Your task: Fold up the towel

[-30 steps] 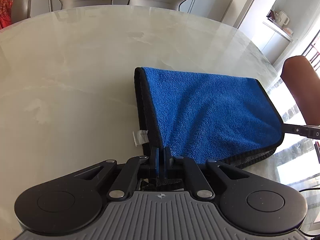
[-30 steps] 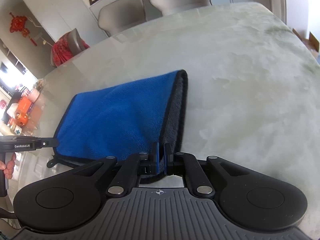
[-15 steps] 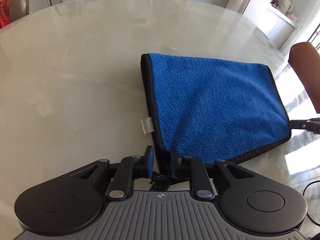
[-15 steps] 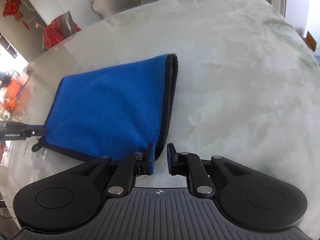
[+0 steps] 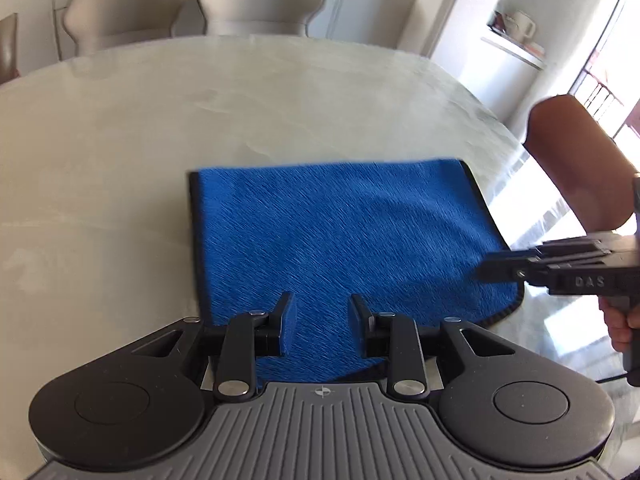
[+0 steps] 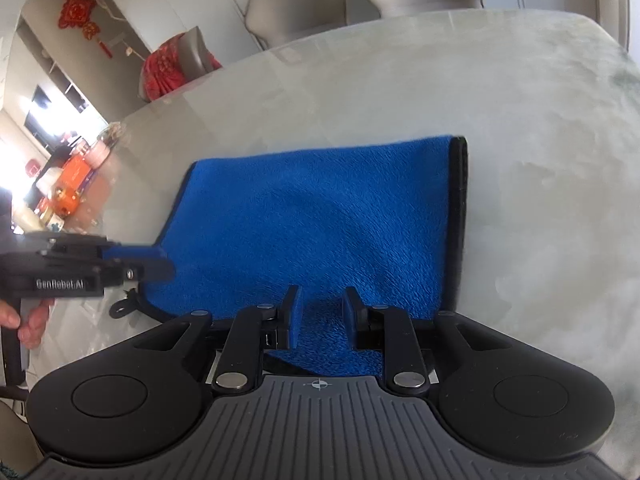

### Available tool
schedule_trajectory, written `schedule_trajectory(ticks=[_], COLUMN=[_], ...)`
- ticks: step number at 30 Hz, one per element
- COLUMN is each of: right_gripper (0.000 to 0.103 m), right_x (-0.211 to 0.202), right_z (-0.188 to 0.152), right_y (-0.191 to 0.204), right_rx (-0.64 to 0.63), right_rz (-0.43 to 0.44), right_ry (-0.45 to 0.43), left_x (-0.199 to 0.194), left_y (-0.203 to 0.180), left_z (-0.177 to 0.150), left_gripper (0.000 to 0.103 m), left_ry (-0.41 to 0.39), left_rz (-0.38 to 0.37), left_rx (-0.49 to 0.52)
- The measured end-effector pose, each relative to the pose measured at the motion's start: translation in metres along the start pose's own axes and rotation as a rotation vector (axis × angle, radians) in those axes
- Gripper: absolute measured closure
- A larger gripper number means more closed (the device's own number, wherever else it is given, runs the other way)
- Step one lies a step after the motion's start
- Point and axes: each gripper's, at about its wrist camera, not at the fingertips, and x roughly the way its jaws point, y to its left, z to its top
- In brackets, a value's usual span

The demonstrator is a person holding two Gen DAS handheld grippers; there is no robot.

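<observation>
Left gripper (image 5: 320,312): tilted down over towel's (image 5: 340,236) near edge, fingers opening, gripping nothing.
Right gripper (image 6: 320,308): same tilt, fingers opening, empty.
Towel: folded flat on table (image 5: 120,152).

The plush blue terry towel with black piped edging (image 5: 344,240) lies folded flat on the pale marble-look tabletop (image 5: 120,152). Its layered side edges look roughly aligned, though motion blur softens them, and a small black loop pokes out at one near corner.

Left gripper (image 5: 320,312) angling downward, jaws opening, nothing pinched between pads. Right gripper (image 6: 318,312) angling downward, jaws opening, pads clear. Both hands gripping handles, bare right forearm (image 5: 576,164) showing.
</observation>
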Motion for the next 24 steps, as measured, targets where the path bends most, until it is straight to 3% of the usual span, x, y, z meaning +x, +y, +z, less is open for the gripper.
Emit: schedule_trajectory(ticks=[8, 11, 15, 19, 24], right_gripper=[0.078, 0.075, 0.059, 0.059, 0.06], right_x=[-0.023, -0.02, 0.007, 0.038, 0.033], right_z=[-0.006, 0.004, 0.019, 0.027, 0.023], right_y=[-0.033, -0.016, 0.006, 0.005, -0.016], right_rx=[0.149, 0.101, 0.089, 0.143, 0.163], right_rz=[-0.016, 0.013, 0.016, 0.063, 0.019], right_ry=[-0.042, -0.105, -0.233, -0.218, -0.22], left_x=[-0.006, -0.009, 0.011, 0.035, 0.039], left_y=[0.021, 0.01, -0.011, -0.009, 0.004], left_z=[-0.007, 0.006, 0.032, 0.04, 0.03], left_gripper=[0.077, 0.073, 0.065, 0.065, 0.066], left_ry=[0.01, -0.065, -0.167, -0.162, -0.138], left_rz=[0.044, 0.019, -0.02, -0.007, 0.036], left_rx=[-0.043, -0.032, -0.015, -0.076, -0.081])
